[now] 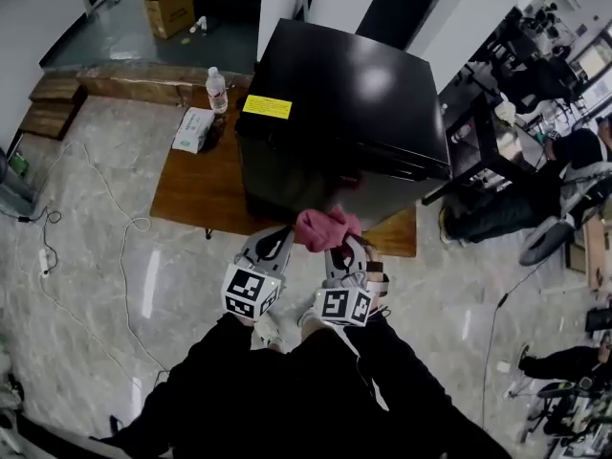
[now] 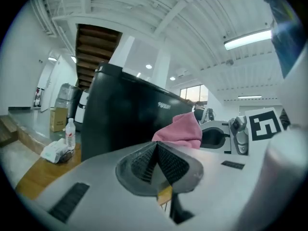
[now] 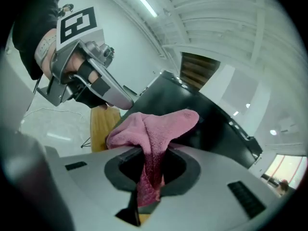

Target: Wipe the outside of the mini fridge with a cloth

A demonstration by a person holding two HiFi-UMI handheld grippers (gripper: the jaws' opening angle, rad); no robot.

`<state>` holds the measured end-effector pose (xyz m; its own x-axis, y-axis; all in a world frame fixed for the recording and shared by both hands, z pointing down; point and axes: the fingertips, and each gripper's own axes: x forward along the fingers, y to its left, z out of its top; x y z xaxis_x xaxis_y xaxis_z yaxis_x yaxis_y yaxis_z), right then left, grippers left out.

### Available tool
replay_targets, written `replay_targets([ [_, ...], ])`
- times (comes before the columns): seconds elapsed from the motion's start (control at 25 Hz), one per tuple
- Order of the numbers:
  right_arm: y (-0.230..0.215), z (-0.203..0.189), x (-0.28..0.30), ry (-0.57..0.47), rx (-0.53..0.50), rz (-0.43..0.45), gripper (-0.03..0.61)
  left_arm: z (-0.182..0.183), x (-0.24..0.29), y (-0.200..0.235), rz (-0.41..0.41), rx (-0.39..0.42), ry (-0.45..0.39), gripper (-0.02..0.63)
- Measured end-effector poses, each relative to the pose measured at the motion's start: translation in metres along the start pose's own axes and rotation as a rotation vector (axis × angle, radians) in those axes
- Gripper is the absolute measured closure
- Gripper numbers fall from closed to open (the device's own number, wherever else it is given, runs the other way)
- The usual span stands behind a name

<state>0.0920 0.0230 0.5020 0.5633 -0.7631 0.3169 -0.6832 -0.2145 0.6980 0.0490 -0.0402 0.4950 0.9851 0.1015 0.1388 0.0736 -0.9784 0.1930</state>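
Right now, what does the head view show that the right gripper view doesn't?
Only the head view: a water bottle, a tissue pack and the yellow label on the mini fridge. Only the right gripper view: the right gripper pinching the pink cloth between its jaws, plus a ceiling light. Both: the cloth, the mini fridge, the left gripper and the wooden platform.

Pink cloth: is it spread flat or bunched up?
Bunched up. The right gripper pinches the cloth, whose folds bulge in a lump above the jaws.

Overhead plus low views; shared fridge (image 1: 354, 94)
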Motion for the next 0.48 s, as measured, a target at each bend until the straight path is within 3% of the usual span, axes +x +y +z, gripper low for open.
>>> replay_targets([
  [0.2, -0.086, 0.009, -0.037, -0.026, -0.025, -0.195, 0.514, 0.065, 0.029, -0.068, -0.140, 0.078, -0.096, 0.607],
  [0.36, -0.145, 0.012, -0.046, -0.044, -0.063, -0.314, 0.514, 0.105, 0.045, -0.096, -0.174, 0.114, -0.168, 0.607],
  [0.48, -0.173, 0.001, -0.042, -0.041, -0.079, -0.351, 0.514, 0.116, 0.058, -0.111, -0.187, 0.126, -0.191, 0.607],
])
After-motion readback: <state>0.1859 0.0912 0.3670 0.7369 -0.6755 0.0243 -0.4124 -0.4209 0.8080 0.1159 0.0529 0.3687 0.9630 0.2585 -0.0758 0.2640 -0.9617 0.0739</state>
